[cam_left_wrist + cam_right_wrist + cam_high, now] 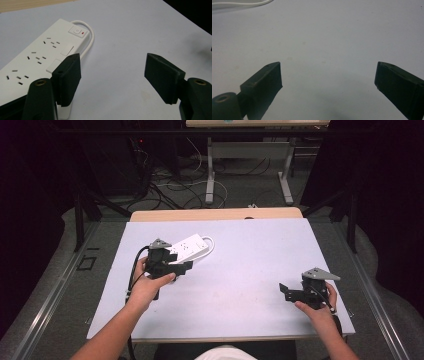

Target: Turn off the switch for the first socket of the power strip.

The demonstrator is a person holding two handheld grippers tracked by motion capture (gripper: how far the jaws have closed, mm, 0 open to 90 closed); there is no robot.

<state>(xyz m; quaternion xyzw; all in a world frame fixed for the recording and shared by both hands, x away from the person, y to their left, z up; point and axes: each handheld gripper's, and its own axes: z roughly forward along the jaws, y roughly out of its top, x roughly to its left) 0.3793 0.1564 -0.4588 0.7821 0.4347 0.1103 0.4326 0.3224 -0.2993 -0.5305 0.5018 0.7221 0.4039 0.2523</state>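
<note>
At the left of the high view, the left gripper (pixel 184 266) is held by the person's left hand (pixel 146 285) over the white table mat (pixel 250 270), its black jaws pointed toward the right. Just behind it, touching or nearly touching its body as seen from above, a white power strip (pixel 189 248) is laid flat on the mat, slanting up toward the right, with its white cord (pixel 210 244) looped around the far end.

In the left gripper view, the jaws are seen spread apart and released, with nothing but bare mat between the two pads. The left jaw is set against the near long edge of the power strip (pixel 37 60); whether the pad actually touches it cannot be told. Rows of socket slots are shown on the strip's top face, and a rocker switch (pixel 78 31) with a small red mark beside it is placed at the far end, where the cord (pixel 90 37) is curved round.

Farther right, well apart from the strip, the right gripper (pixel 284 291) is held by the right hand (pixel 320 307) near the mat's right front corner. In the right gripper view, its jaws are seen wide open over the empty mat surface (pixel 324 45), nothing being gripped.
</note>
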